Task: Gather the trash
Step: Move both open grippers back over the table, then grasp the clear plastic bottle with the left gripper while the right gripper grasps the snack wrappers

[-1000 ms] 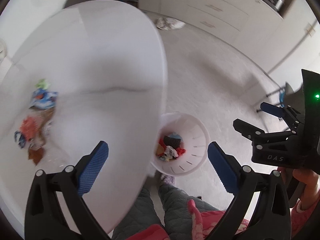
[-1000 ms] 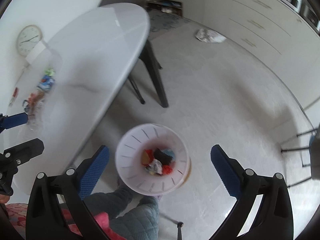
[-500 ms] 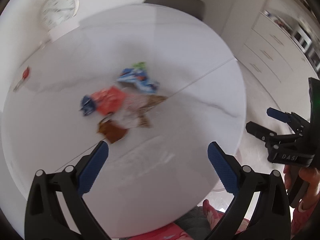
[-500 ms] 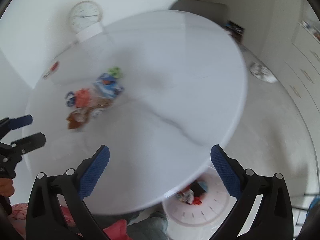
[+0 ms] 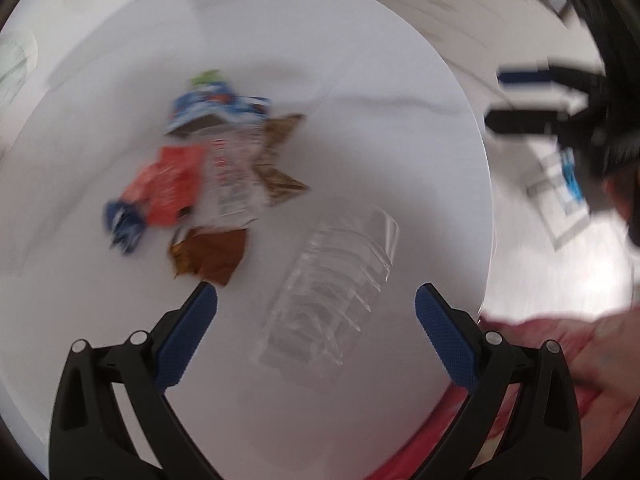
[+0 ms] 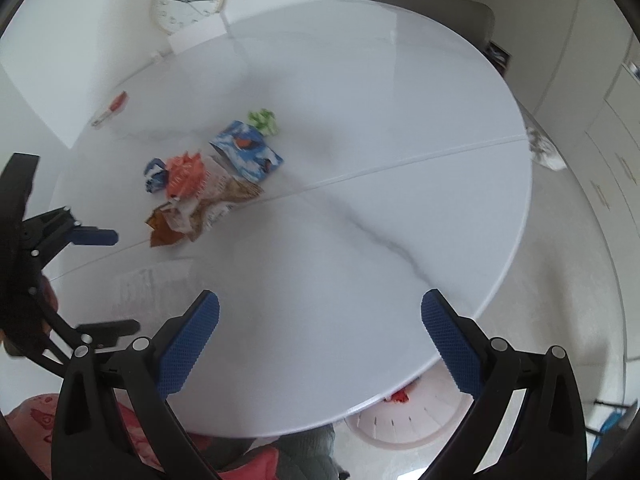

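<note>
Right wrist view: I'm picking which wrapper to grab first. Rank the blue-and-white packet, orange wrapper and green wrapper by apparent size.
1. blue-and-white packet
2. orange wrapper, crumpled, somewhat smaller
3. green wrapper, clearly smallest

All lie close together, so nearness hardly skews this.

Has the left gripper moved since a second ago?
Yes. The left gripper swung from over the floor bin to over the table, now above the clear tray.

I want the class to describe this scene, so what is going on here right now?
A person holds a hand-held gripper in each hand over a round white table. The left hand-held gripper is open above a clear plastic tray; the right hand-held gripper is open and empty. A pile of wrappers lies uncollected on the table. A white bin with some trash stands on the floor, partly under the table edge.
</note>
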